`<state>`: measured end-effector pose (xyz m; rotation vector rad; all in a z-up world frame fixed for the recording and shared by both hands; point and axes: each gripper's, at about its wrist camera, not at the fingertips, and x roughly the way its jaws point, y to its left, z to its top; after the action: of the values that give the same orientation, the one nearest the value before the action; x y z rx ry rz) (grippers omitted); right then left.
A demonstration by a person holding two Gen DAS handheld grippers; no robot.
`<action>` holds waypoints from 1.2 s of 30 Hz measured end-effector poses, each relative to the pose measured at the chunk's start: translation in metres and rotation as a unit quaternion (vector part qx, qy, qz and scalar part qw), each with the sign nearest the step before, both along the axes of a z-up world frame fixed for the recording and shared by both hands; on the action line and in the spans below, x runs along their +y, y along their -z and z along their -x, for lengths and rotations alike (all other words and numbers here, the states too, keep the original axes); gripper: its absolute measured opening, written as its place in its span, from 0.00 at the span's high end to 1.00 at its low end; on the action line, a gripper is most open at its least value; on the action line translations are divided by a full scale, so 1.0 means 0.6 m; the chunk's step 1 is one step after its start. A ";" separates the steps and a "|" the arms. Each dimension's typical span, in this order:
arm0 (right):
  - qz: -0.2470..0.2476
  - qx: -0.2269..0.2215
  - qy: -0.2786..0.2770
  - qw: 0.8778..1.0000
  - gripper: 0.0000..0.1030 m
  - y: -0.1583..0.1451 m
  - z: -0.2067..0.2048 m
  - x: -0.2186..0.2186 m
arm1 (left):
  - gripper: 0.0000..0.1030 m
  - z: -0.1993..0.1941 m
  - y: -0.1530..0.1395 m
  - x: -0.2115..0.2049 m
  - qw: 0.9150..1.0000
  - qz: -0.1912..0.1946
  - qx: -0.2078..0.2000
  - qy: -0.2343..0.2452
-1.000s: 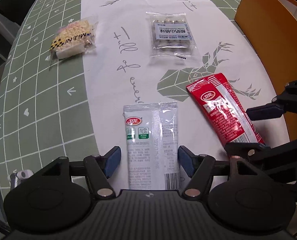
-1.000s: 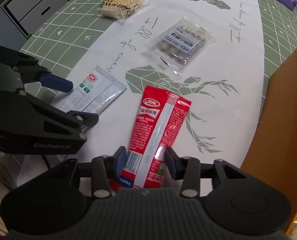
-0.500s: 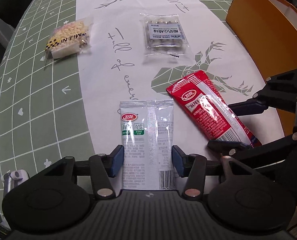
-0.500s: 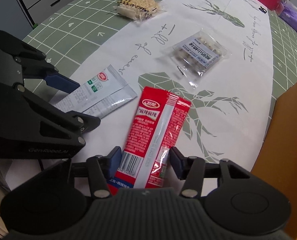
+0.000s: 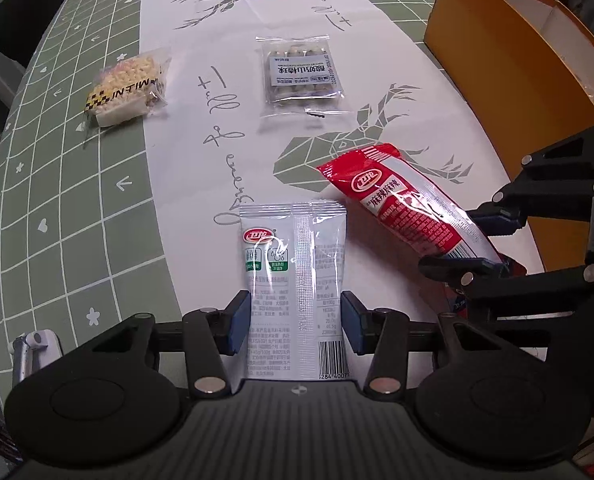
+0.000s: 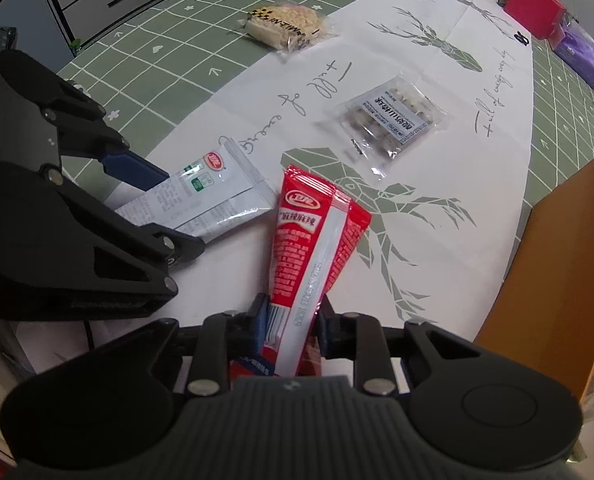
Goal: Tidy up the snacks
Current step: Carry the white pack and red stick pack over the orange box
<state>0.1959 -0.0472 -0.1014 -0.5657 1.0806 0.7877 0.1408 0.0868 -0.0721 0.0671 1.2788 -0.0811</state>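
Silver-white snack pouch (image 5: 295, 276): glossy foil-like film, glare streaks. Red snack pouch (image 6: 311, 240): shiny crinkled plastic film. Clear packet (image 5: 301, 76): transparent glossy wrap, paper-like label. Noodle cake pack (image 5: 127, 88): clear crinkly film. Bench cover (image 5: 69, 216): matt, smooth. Orange box (image 5: 509, 68): matt cardboard. Gripper bodies: matt black plastic, ribbed; blue fingers (image 5: 239, 322) look rubbery.

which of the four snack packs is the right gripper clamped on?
The red packet: the right gripper pinches its near end. The white packet sits in the left gripper; the other two lie untouched.
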 end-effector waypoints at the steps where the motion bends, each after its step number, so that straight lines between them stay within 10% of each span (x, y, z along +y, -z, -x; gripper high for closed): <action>1: 0.001 -0.004 -0.002 1.000 0.79 -0.007 0.003 -0.004 | 0.48 0.002 -0.007 -0.004 1.000 -0.004 0.000 0.004; 22: -0.062 -0.098 0.038 0.993 0.79 -0.187 0.029 -0.146 | 0.48 0.001 -0.175 -0.105 0.992 -0.051 -0.091 0.065; 36: -0.038 -0.117 0.134 0.983 0.79 -0.190 -0.037 -0.321 | 0.48 -0.070 -0.217 -0.287 0.974 -0.020 -0.137 0.180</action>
<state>0.2183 -0.2400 0.0127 -0.4246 0.8823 0.5100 0.1826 -0.0857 0.0582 0.3349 0.9811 -0.3462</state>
